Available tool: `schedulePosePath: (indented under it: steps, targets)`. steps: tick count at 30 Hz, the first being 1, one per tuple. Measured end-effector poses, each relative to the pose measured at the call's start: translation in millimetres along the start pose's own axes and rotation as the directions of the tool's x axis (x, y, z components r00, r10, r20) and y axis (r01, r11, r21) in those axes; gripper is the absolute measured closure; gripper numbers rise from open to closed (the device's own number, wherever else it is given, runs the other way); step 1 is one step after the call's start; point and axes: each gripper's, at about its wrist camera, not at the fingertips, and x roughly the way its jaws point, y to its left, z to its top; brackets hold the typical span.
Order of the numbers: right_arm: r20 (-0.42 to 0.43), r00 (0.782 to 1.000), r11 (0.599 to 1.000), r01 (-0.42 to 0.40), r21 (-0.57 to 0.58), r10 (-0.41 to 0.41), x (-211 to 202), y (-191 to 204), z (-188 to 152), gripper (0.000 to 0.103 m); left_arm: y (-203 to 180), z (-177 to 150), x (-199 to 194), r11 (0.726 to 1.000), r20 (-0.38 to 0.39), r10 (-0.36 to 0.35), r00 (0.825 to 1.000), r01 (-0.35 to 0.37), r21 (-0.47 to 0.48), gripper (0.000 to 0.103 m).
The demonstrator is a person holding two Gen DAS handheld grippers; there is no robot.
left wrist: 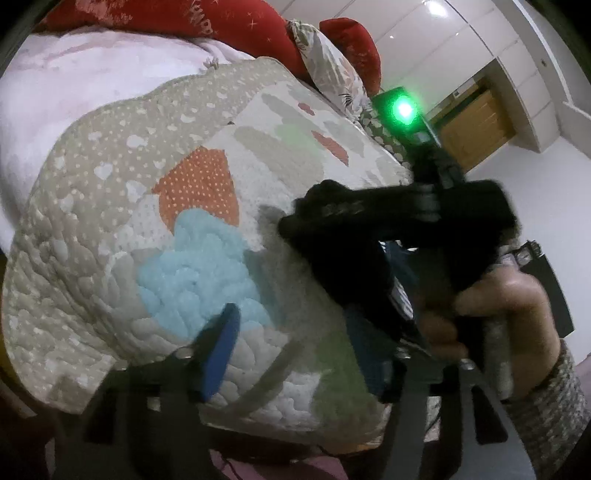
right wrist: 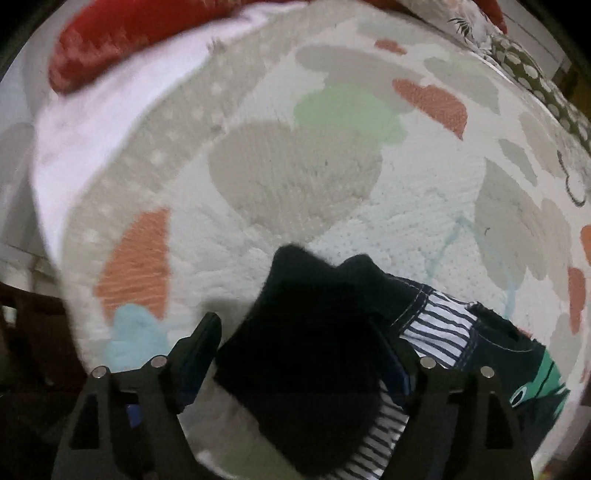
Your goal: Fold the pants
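Note:
The pants [right wrist: 306,332] are black, with a striped lining [right wrist: 436,325] and a green cartoon print [right wrist: 543,380]. They lie bunched on a patchwork quilt [right wrist: 295,177]. My right gripper [right wrist: 299,354] points almost straight down over them. Its jaws are wide open, with the dark cloth between the fingers and a gap beside the left finger [right wrist: 199,350]. In the left wrist view, a hand [left wrist: 495,302] holds the right gripper's black body [left wrist: 461,206] above the dark cloth [left wrist: 362,273]. My left gripper [left wrist: 295,354] is open over bare quilt, its blue pad [left wrist: 221,354] clear of the pants.
The quilt [left wrist: 110,221] covers a bed, with a pink sheet [left wrist: 74,92] behind it. Red pillows [left wrist: 207,22] and a floral pillow [left wrist: 332,62] lie at the head. White wardrobes [left wrist: 480,44] and a wooden door [left wrist: 476,125] stand beyond. The bed's edge falls away at lower left.

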Motion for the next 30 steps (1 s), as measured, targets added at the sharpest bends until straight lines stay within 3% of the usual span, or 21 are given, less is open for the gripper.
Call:
schedulePosePath:
  steps: [3,5,8,13,17,18,20,21,22,27,30]
  targets:
    - [-0.004,0.998,0.998,0.060,-0.030,-0.060,5.3,8.4,-1.2,0.024,0.6,-0.8,-0.6,1.000,0.001,-0.023,1.000,0.023,-0.005,0.037]
    - [0.010,0.997,0.997,0.074,-0.030,-0.074,-1.0,7.2,-3.9,0.050,-2.4,-1.5,-0.8,1.000,0.005,-0.019,1.000,0.019,0.005,0.037]
    - [0.038,0.996,0.996,0.086,-0.022,-0.085,-13.8,0.9,-8.2,0.067,-5.8,-1.7,-0.2,1.000,0.013,-0.003,1.000,0.003,0.013,0.037]
    - [0.110,0.994,0.999,-0.018,0.032,0.014,-40.8,-22.1,-25.2,0.069,-21.3,-0.9,2.8,0.997,0.021,0.018,1.000,-0.019,0.072,0.037]
    - [0.174,0.980,0.990,-0.117,0.083,0.101,-62.2,-37.5,-32.4,0.069,-48.1,-2.6,20.0,0.985,-0.002,0.045,0.999,-0.044,0.169,0.037]
    - [0.190,0.975,0.987,-0.133,0.094,0.114,-66.6,-40.4,-33.3,0.069,-52.8,-2.8,24.1,0.982,-0.013,0.048,0.999,-0.045,0.186,0.039]
    - [0.222,0.965,0.979,-0.169,0.112,0.141,-76.9,-49.4,-39.1,0.069,-64.8,-2.8,33.3,0.976,-0.052,0.048,0.997,-0.036,0.213,0.057]
    - [0.243,0.957,0.973,-0.192,0.125,0.158,-84.6,-57.6,-44.9,0.069,-69.2,-1.7,37.9,0.974,-0.073,0.046,0.996,-0.029,0.226,0.071]
    - [0.262,0.950,0.967,-0.213,0.138,0.172,-90.9,-66.2,-51.0,0.069,-74.9,-1.4,41.5,0.970,-0.089,0.047,0.995,-0.025,0.241,0.078]
    - [0.353,0.900,0.910,-0.348,0.225,0.257,-106.7,-119.7,-83.2,0.069,-102.2,-0.3,45.8,0.956,-0.089,0.062,0.994,-0.033,0.290,0.078]
    - [0.420,0.867,0.870,-0.406,0.279,0.270,-114.2,-159.1,-113.3,0.068,-115.2,-0.4,48.1,0.955,-0.101,0.058,0.993,-0.026,0.294,0.073]
